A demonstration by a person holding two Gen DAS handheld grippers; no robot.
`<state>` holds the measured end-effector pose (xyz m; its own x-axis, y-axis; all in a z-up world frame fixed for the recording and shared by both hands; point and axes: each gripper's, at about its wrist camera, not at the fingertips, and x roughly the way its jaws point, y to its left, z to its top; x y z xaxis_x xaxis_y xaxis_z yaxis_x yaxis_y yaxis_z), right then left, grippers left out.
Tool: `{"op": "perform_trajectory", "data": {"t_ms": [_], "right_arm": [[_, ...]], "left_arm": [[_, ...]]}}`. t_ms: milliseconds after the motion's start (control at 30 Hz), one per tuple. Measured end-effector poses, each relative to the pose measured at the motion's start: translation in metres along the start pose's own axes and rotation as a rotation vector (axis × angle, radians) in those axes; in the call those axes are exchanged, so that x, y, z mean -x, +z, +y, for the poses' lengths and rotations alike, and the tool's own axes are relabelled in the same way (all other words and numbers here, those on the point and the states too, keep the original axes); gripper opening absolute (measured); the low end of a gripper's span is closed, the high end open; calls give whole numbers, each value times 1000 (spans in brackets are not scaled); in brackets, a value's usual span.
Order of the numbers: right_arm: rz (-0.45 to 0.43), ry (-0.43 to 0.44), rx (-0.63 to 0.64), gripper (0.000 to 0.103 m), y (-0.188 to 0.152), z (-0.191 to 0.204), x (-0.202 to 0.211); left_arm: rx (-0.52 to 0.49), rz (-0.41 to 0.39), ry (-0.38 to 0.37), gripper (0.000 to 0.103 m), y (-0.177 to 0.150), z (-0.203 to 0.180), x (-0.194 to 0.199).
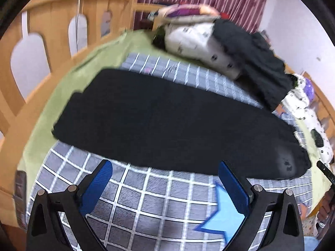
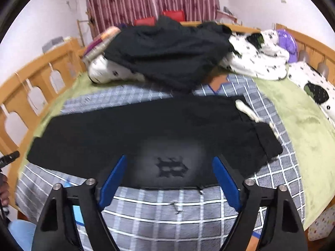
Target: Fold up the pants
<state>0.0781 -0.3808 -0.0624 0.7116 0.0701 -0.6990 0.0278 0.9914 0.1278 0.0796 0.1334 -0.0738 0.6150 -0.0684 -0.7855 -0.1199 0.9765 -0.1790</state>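
Black pants (image 1: 167, 125) lie flat, folded lengthwise, across the middle of both frames on a grey checked sheet (image 1: 146, 198). Left gripper (image 1: 165, 179) at the lower edge hangs wide open, empty, just short of the pants' near edge. Right gripper (image 2: 169, 175) stands open too, its blue pads (image 2: 113, 182) flanking that edge without pressing it.

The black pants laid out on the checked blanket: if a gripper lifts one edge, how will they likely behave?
The black pants lie flat and follow the checked blanket beneath, so they are probably floppy and would drape from the grip. Being long, the far end would likely drag. The fabric looks matte, so slipping seems unlikely.
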Motion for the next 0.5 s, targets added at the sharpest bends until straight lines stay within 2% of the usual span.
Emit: {"op": "perform_trajectory", "data": {"t_ms": [100,200,267,367,500], "right_arm": [[45,9,-60,75,-19,-26,-30],[65,12,-122,75,-34,-50,-52],[71,14,-159,75,-43,-62,-61],[97,38,-213,75,-54,-75,-77],[96,53,-245,75,-65,-80,-97]], "left_arm": [[29,40,13,98,-12,12,-31],[85,71,-8,93,-26,27,-60],[107,73,-9,89,-35,33,-71],[165,74,-21,88,-42,46,-89],[228,29,-44,85,-43,59,-96]]}}
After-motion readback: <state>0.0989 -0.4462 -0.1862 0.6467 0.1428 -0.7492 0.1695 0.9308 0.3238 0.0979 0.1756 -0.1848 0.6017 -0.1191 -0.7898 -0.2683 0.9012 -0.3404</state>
